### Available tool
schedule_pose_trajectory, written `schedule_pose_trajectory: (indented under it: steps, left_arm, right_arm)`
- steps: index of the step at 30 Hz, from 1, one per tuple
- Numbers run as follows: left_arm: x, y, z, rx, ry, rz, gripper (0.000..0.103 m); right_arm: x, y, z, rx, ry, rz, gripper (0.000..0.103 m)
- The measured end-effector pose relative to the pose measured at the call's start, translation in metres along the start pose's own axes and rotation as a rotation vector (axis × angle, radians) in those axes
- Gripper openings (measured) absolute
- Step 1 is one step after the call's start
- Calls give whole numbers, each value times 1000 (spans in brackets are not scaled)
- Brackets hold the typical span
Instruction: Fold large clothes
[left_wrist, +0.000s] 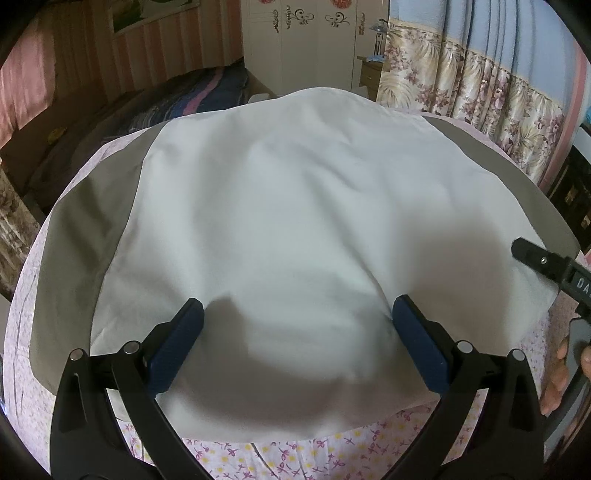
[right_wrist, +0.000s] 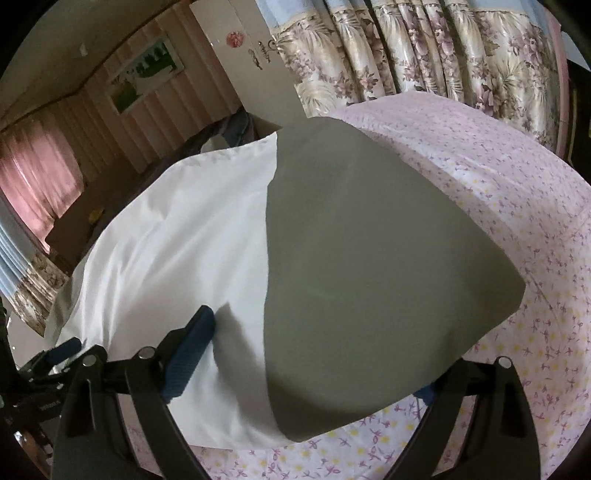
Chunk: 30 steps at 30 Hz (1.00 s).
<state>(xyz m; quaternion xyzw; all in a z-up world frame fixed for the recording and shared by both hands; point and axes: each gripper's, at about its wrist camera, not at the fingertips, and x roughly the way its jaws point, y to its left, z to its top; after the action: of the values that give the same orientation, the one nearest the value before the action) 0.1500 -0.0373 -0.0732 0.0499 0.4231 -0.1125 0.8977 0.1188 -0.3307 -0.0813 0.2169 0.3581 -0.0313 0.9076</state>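
Okay, large white-and-grey cloth garment (left_wrist: 280, 229) lies flat on the pink floral bedsheet (right_wrist: 517, 192), both my left gripper (left_wrist: 295, 343) and right gripper (right_wrist: 314, 354) gape empty above its near hem, so I pinch corners evenly before folding.

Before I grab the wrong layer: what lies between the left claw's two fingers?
Only the white cloth, shadowed, with nothing else on it; the left claw hangs open over it, as the left wrist view shows.

"DA" on the right gripper (left_wrist: 532, 258)
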Motion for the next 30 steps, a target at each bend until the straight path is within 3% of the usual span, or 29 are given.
schedule_pose_trajectory:
  steps: [7,10,11,16,21,30]
  left_arm:
    - [0,0,0,0,0,-1,100]
    - [1,-1,0,4,0,3,100]
    - [3,-2,0,5,3,5,100]
    - [7,-4,0,12,16,18,100]
    - [13,-3,1,13,32,13,100]
    - [21,-8,5,31,46,13,100]
  right_arm:
    - [2,1,0,-8,1,-6,90]
    - [-3,5,0,-56,-37,-15,61]
    - [-6,6,1,-72,-51,-10,46]
    - [-15,13,8,-149,-84,26,23]
    - [-32,34,17,-228,-137,67,13]
    - [-54,82,23,-352,-199,147,9]
